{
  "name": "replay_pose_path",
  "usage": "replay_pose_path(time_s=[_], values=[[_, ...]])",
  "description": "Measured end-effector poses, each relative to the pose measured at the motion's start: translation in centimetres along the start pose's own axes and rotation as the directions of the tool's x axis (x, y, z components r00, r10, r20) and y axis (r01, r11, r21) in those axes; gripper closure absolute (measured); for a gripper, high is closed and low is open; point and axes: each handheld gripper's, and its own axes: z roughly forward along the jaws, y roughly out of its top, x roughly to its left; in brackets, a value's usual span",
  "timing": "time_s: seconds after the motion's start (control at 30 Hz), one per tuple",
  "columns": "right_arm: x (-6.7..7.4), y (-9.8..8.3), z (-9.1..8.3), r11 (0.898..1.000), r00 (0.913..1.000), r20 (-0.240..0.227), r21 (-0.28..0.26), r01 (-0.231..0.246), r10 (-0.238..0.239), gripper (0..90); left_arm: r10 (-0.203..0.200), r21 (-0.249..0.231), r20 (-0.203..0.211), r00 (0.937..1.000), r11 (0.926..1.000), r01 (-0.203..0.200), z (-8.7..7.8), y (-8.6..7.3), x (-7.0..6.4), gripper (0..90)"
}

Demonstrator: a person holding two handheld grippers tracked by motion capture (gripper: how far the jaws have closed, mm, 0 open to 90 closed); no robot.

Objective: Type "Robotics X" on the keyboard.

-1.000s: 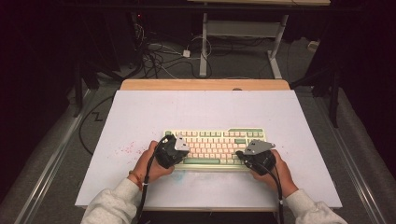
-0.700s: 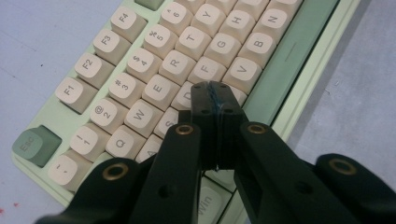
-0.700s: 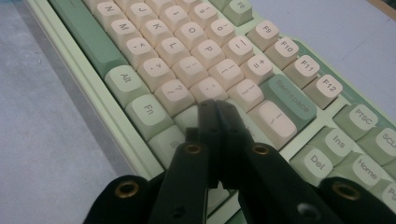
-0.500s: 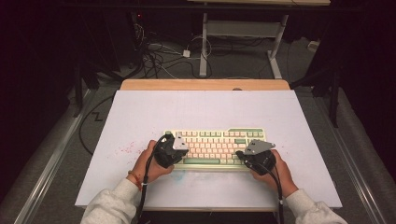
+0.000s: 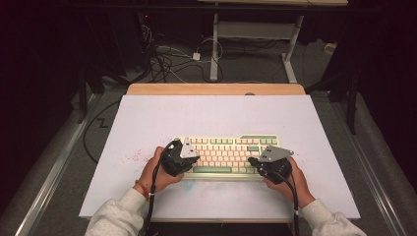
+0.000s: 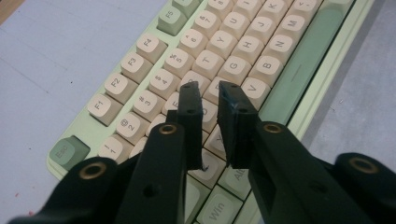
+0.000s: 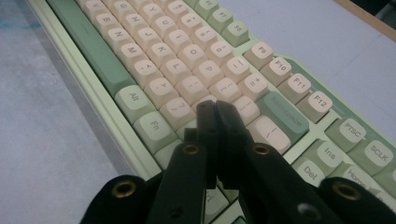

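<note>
A pale green keyboard (image 5: 223, 147) with cream keys lies on the white table top, near its front middle. My left gripper (image 5: 193, 160) hovers over the keyboard's left end; in the left gripper view its jaws (image 6: 210, 91) stand a narrow gap apart above the letter keys, with nothing between them. My right gripper (image 5: 252, 161) sits over the right end. In the right gripper view its jaws (image 7: 215, 107) are pressed together just above the keys beside the green Backspace key (image 7: 285, 114). A hand holds each gripper.
The white table top (image 5: 216, 115) has a wooden strip (image 5: 216, 89) along its far edge and faint red specks (image 5: 133, 157) left of the keyboard. Beyond it are floor cables (image 5: 167, 59) and white desk legs (image 5: 214, 49). Metal rails run along both sides.
</note>
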Motion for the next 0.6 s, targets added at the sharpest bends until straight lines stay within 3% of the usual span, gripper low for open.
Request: replay_pose_path(time_s=[0.1,0.27,0.6], values=[[0.0,0.3,-0.3,1.000,1.0000,-0.001,-0.020,-0.005,0.005,86.3,-0.001,-0.021,-0.006,1.0000,0.9998,0.000,-0.2,0.0,0.0,68.5],[0.1,0.7,-0.8,0.999,0.9998,0.015,-0.049,-0.009,0.010,79.8,-0.006,-0.053,-0.050,0.9987,0.9986,0.004,-0.4,0.1,-0.3,53.7],[0.1,1.0,-1.2,0.995,0.9987,0.045,-0.098,-0.016,0.021,54.9,-0.006,-0.090,-0.095,0.9955,0.9959,-0.003,-0.6,0.1,-0.7,35.2]])
